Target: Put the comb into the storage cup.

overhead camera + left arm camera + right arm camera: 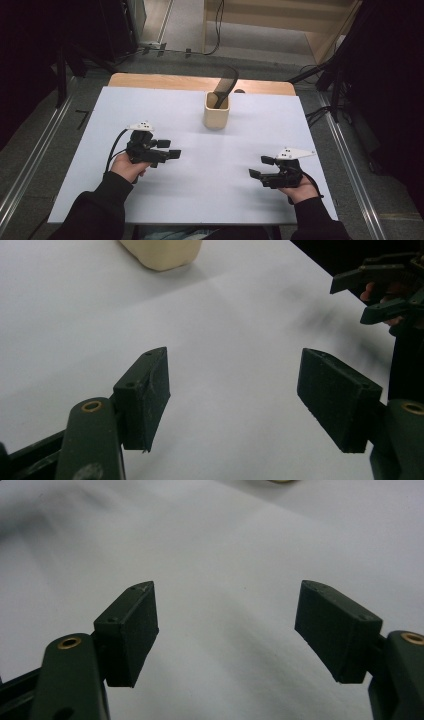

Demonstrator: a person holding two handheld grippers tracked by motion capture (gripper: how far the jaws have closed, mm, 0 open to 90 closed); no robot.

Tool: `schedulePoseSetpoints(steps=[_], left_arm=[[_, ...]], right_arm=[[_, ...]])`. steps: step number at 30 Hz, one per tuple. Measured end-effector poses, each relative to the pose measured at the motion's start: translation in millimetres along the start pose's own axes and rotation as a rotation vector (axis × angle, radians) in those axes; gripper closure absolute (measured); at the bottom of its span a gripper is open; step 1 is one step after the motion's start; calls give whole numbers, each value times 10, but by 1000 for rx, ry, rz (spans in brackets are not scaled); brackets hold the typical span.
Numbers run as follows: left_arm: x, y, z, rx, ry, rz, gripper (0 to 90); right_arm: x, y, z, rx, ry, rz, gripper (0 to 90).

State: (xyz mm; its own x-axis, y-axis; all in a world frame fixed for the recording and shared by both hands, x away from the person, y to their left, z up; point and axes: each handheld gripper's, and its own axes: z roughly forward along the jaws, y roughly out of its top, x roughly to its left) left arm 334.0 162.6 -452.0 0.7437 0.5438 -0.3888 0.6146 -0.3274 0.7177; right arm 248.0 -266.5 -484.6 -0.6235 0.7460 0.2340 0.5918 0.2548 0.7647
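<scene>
Hovering low over the white bench (165,200), both claws stand wide open with nothing between their jaws. Left claw (172,150) and right claw (257,167) face each other, well apart. The beige cup (216,111) with a dark utensil (226,82) leaning in it stands beyond and between them. Judged step: approach, nothing grasped yet. Next move likely calls for reaching forward to the cup.

No legible text or labels.

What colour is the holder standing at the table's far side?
Cream holder, clearest in the high view.
</scene>
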Motion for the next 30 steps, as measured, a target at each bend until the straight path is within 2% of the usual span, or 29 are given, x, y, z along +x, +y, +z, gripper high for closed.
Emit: schedulePoseSetpoints(steps=[11,30], left_arm=[[-31,-122,-106,-6,9,9,301],[-41,-287,-269,23,32,3,299]], right_arm=[[-5,-2,5,5,-3,-2,234],[-3,-10,11,16,0,-3,235]])
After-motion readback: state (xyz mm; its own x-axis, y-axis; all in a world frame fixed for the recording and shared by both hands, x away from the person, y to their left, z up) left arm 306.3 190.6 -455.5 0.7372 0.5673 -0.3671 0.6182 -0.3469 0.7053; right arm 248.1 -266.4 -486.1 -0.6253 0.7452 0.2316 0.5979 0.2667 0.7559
